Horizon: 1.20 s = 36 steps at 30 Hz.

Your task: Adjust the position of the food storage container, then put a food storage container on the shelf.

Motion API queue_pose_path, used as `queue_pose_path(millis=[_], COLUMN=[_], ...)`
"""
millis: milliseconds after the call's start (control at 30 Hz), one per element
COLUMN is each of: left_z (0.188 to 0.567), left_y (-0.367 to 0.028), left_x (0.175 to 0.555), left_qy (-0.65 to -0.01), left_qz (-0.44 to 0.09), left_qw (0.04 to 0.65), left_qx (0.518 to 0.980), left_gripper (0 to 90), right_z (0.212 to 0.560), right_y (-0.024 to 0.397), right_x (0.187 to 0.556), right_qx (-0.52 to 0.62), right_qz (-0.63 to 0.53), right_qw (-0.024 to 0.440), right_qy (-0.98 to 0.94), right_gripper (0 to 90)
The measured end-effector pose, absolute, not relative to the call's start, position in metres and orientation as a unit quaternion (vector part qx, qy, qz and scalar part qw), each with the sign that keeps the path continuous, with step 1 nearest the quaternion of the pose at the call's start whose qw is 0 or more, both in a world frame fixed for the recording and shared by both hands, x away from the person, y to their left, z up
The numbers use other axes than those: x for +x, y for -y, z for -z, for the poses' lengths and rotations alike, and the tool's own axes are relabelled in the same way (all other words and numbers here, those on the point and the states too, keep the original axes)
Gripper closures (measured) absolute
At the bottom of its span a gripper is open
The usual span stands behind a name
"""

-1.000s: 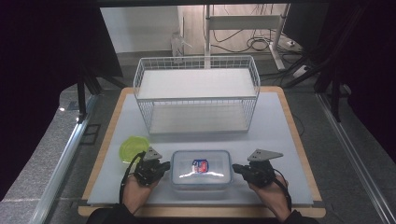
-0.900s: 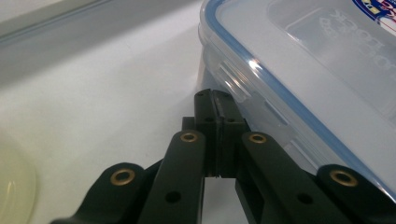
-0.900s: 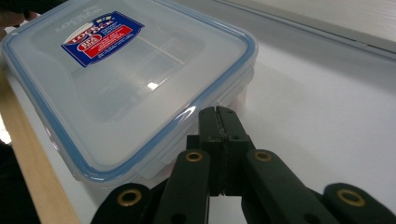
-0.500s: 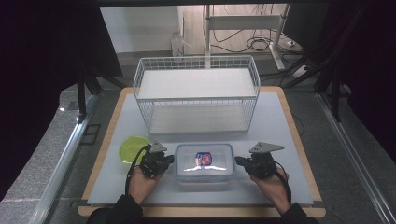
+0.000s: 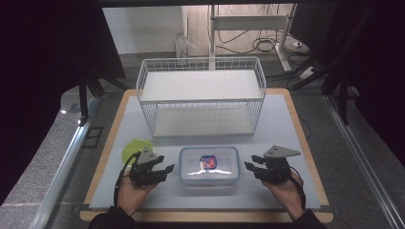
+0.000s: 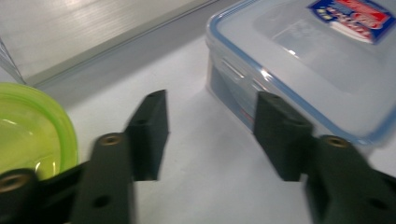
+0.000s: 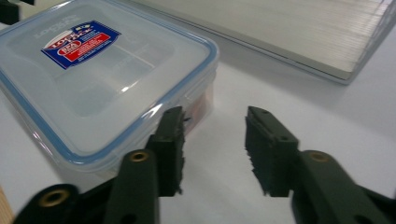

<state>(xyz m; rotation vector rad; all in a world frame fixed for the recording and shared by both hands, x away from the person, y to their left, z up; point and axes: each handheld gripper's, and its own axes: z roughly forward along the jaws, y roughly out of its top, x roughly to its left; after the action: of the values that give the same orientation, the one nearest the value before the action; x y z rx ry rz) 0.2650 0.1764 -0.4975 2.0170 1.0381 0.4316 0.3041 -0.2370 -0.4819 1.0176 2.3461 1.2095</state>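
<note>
Item 1, left gripper [image 5: 162,171]: fingers [image 6: 148,135] spread, nothing between them; they have just been opening. They stand just beside the left short wall of the container, apart from it, over bare tabletop.

Item 2, right gripper [image 5: 252,168]: fingers [image 7: 170,149] likewise spread and holding nothing, also just opened. One finger sits close against the container's right short wall near its side latch; whether it touches cannot be told.

Item 3, container [image 5: 209,164]: clear plastic food box, rectangular, blue seal under a translucent lid bearing a red and blue label [image 7: 80,43]. It rests flat on the front middle of the tabletop [image 5: 286,124], between the two grippers. Lid lies in place; whether the side latches are snapped down cannot be told.

Item 4, green lid [image 5: 136,150]: translucent lime, lying flat just behind the left gripper, apart from the container.

Item 5, wire rack [image 5: 200,95]: white, two-tier, at the back of the tabletop, both shelves bare.

Status, as judged: work on the container is at its outset. Both grippers are positioned at its ends, but no grasp is made; closing on it, or on its latches, and everything that follows is left to do.
</note>
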Motion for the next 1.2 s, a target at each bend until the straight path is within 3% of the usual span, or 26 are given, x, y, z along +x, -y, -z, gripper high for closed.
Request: queue_pose_path(millis=[33, 100, 233, 467, 700, 1200], left_z=[0.498, 0.498, 0.499, 0.506, 0.507, 0.505], left_y=[-0.176, -0.178, -0.182, -0.182, -0.18, -0.181], left_x=[0.265, 0.259, 0.252, 0.24, 0.24, 0.244], left_qy=[-0.411, -0.396, -0.385, -0.356, -0.345, -0.362], left_qz=[-0.171, -0.175, -0.171, -0.197, -0.2, -0.174], left_qw=[0.404, 0.416, 0.425, 0.404, 0.418, 0.439], left_qx=[0.799, 0.8, 0.801, 0.819, 0.816, 0.804], left_gripper=[36.6, 28.9, 20.6, 7.4, 2.3, 4.2], right_z=[0.482, 0.482, 0.484, 0.489, 0.489, 0.486], right_y=[0.237, 0.24, 0.242, 0.241, 0.241, 0.238], right_x=[0.304, 0.303, 0.301, 0.302, 0.302, 0.301], right_qx=[0.355, 0.355, 0.355, 0.357, 0.356, 0.347], right_qz=[-0.422, -0.423, -0.423, -0.429, -0.428, -0.434], right_qw=[0.156, 0.16, 0.163, 0.144, 0.14, 0.14], right_qy=[-0.819, -0.818, -0.817, -0.817, -0.819, -0.82], right_gripper=[55.3, 44.9, 30.2, 13.5, 8.2, 5.7])
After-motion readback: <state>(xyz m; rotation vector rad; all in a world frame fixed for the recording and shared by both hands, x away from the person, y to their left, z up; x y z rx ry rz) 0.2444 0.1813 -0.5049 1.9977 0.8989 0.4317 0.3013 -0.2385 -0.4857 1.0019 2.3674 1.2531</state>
